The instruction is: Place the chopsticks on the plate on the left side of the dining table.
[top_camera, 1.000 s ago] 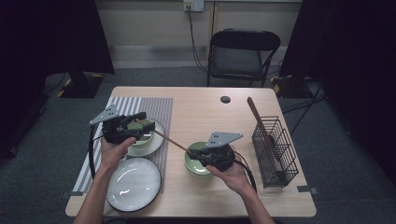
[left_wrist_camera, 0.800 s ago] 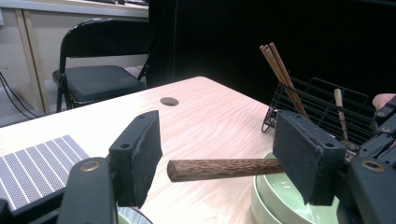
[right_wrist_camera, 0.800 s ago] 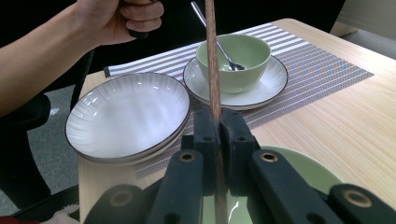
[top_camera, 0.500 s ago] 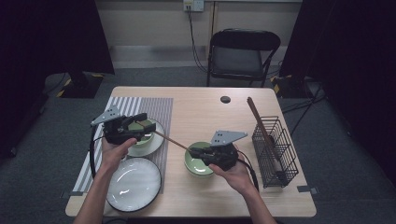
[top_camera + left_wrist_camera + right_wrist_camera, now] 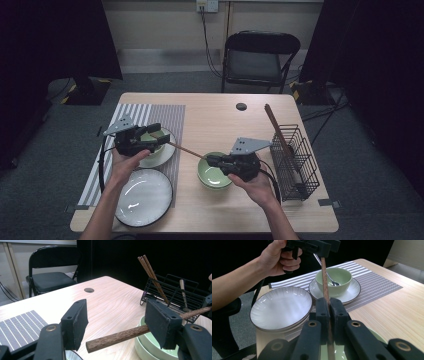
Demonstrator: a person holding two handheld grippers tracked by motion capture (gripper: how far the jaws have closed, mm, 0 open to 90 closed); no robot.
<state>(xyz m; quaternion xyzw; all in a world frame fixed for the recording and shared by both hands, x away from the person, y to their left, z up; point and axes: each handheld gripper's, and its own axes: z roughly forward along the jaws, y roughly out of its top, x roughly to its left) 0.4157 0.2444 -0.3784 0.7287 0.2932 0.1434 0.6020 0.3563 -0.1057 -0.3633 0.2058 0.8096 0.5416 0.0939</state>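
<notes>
High view: right gripper [image 5: 212, 160] clamps the chopstick [image 5: 186, 149], left gripper [image 5: 159, 135] gapes wide around its 9 o'clock end; handover unfinished.

even overhead light, dark surroundings, glare on white plate [image 5: 144, 196], soft near fingers

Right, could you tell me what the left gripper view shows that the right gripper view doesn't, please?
The left gripper view adds the wire rack with leaning chopsticks, the folding chair and the left gripper with its jaws open. The right gripper view adds the white plate, the green bowl with a spoon on its saucer, and the right gripper shut on the wooden chopstick. Both show that chopstick, the striped placemat and the table.
</notes>
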